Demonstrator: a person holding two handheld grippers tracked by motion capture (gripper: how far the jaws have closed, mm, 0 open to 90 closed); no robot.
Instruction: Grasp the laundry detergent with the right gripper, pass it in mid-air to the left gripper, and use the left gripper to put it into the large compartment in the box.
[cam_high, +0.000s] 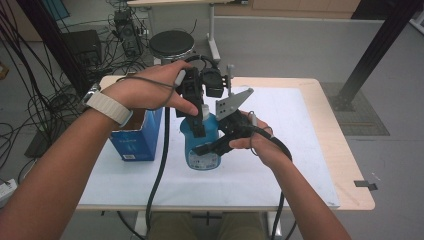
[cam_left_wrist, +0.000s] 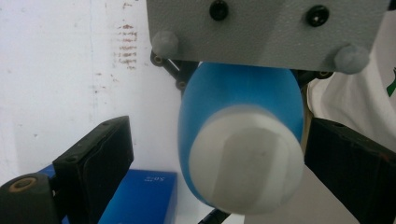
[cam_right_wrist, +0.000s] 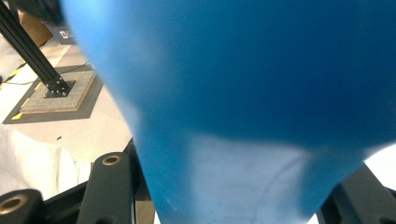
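Blue cardboard shows at the left of the high view, where a small box (cam_high: 136, 140) stands on the white sheet covering the tabletop (cam_high: 325, 150), just beside the person's left forearm. To its right, near the middle of the frame, the left gripper (cam_high: 197, 117) comes down from above over a blue bottle (cam_high: 200, 145) that stands upright on the sheet. In the left gripper view the jaws stand apart on either side of the bottle's white cap (cam_left_wrist: 245, 156), with a clear gap on the left side, so they are released and not yet pressing. Right of that, the right gripper (cam_high: 217, 145) reaches in from the side, and its jaws are clenched around the bottle's lower body; the right gripper view has the blue wall (cam_right_wrist: 243, 93) pressed close between them. The step in hand looks like steadying the bottle with the right while the left lines up on the cap. The next move probably calls for the left jaws to close squarely on the cap, centred so it does not slip, while the right grip holds firm against any twist.
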